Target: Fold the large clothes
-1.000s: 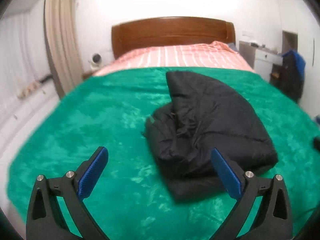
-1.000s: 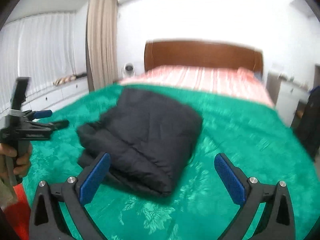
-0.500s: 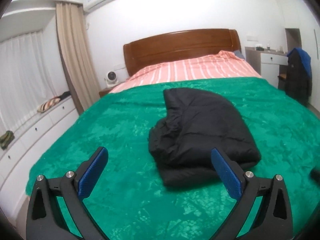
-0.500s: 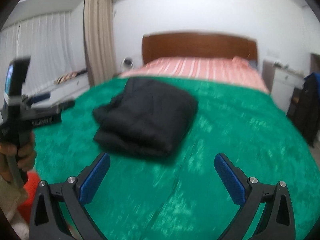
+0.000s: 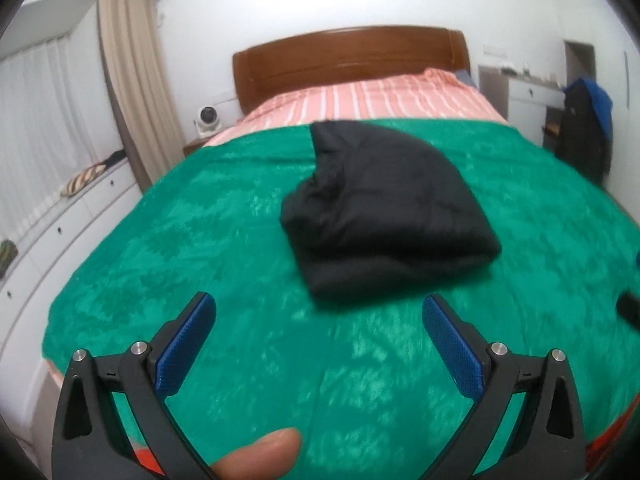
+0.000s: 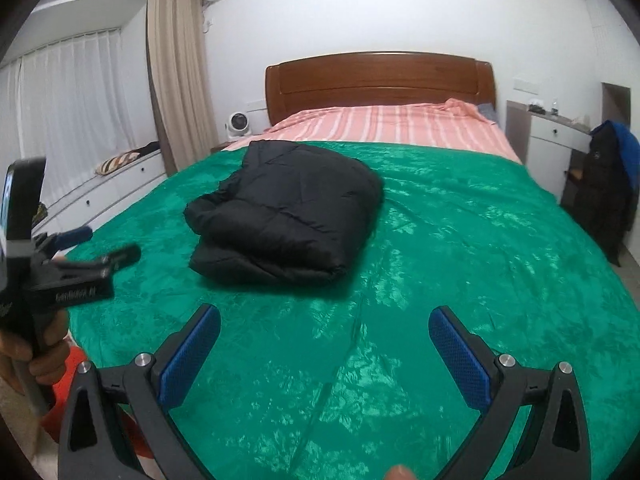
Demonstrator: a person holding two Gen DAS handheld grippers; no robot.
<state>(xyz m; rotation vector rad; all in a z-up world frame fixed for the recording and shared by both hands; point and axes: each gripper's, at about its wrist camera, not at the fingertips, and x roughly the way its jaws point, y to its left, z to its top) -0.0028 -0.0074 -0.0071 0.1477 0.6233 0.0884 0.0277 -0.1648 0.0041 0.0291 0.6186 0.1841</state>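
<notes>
Coat (image 5: pixel 384 208) lies folded mid-bed (image 5: pixel 240 240), nothing gripped. Both grippers, L (image 5: pixel 318 322) & R (image 6: pixel 324 334), are held off it w/ jaws open. Folding looks done; next, prob. only a tidy-up press is needed.

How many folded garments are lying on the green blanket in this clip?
1: a black padded jacket, folded into a bundle, lies on the green blanket towards the headboard end. More dark clothing hangs off the bed by the desk. Nothing else shows on the blanket.
</notes>
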